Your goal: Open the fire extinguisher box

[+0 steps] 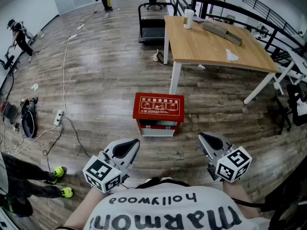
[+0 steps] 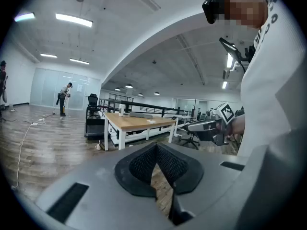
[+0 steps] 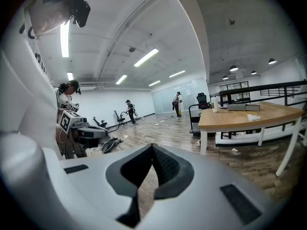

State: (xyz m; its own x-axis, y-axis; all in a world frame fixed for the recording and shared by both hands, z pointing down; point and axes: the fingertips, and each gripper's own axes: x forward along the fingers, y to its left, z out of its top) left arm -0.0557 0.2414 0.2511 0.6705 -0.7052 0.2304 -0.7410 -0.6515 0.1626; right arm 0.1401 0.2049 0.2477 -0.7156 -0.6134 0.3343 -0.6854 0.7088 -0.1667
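Note:
The red fire extinguisher box [image 1: 158, 110] stands on the wooden floor in the head view, its lid with white printed instructions lying flat and closed over a white front. My left gripper [image 1: 135, 142] hovers at the lower left, short of the box, with its jaws together and nothing between them. At the lower right my right gripper [image 1: 201, 136] is held the same way, also shut and empty. Both point forward, apart from the box. In the left gripper view the left gripper [image 2: 156, 145] faces across the room, and the right gripper [image 3: 153, 146] does too; neither view shows the box.
A wooden table [image 1: 216, 44] with white legs stands just behind the box. A black treadmill [image 1: 151, 30] sits beyond it. A power strip [image 1: 58, 118] with cables lies on the floor at the left, near a bystander's yellow-green shoes [image 1: 60, 172].

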